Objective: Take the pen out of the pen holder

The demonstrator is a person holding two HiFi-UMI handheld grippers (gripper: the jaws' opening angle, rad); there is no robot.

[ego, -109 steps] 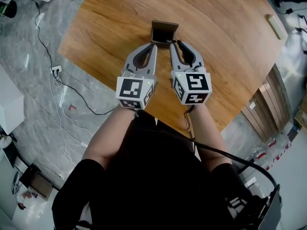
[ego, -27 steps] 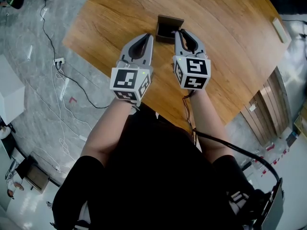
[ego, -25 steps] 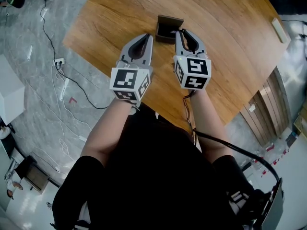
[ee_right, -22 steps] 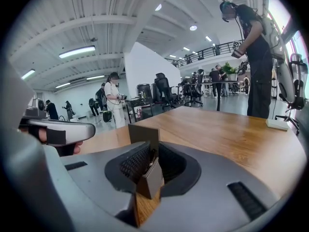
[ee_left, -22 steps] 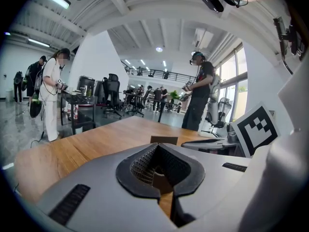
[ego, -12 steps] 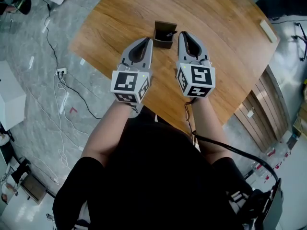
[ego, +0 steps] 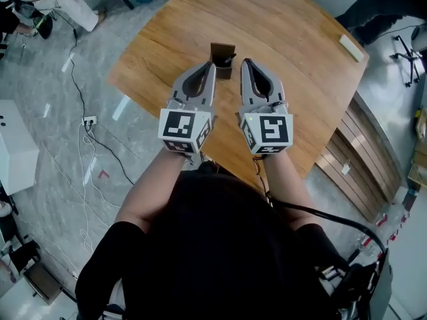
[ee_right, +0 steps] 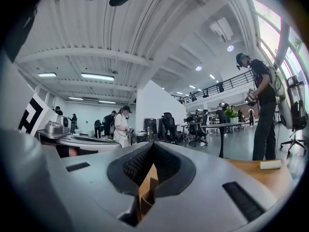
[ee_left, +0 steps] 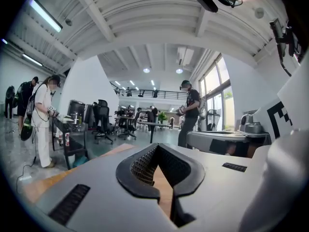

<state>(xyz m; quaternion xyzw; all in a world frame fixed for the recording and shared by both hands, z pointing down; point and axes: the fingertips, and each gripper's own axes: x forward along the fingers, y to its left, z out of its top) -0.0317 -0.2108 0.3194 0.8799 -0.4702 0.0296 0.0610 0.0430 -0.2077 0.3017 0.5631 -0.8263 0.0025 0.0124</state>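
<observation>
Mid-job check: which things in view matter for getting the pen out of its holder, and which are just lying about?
Job: pen, pen holder, left gripper, right gripper.
Lying about: white block, power strip, white cabinet.

We are in a large open-plan office or lab hall: a high white beamed ceiling with strip lights, a railed mezzanine, tall windows, office chairs at work tables, people standing about, and cables trailing over the grey stone floor.
</observation>
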